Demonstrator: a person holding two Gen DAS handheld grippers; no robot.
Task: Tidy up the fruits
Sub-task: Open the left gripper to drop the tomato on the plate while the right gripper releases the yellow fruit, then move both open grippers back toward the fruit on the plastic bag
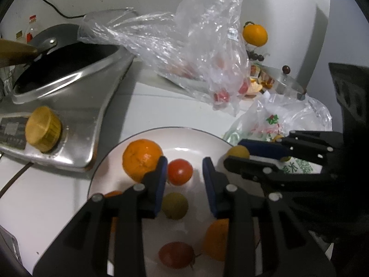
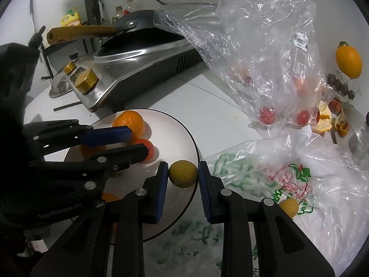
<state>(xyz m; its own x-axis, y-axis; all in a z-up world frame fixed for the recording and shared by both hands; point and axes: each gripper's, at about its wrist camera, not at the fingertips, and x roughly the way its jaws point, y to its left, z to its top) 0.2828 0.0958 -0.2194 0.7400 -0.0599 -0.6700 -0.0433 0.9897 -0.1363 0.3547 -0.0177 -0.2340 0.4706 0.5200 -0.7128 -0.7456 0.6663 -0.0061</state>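
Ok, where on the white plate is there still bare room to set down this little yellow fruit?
Bare room lies across the round white plate's far middle, beyond the small red tomato. It is crowded around the big orange mandarin on the left and under the left gripper. The right gripper brackets the small yellow fruit over the plate's edge.

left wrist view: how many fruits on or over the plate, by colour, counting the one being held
orange mandarins: 3
red tomatoes: 2
yellow fruits: 2, one lying on the plate at, one at the rim, held by the right hand-held gripper
total: 7
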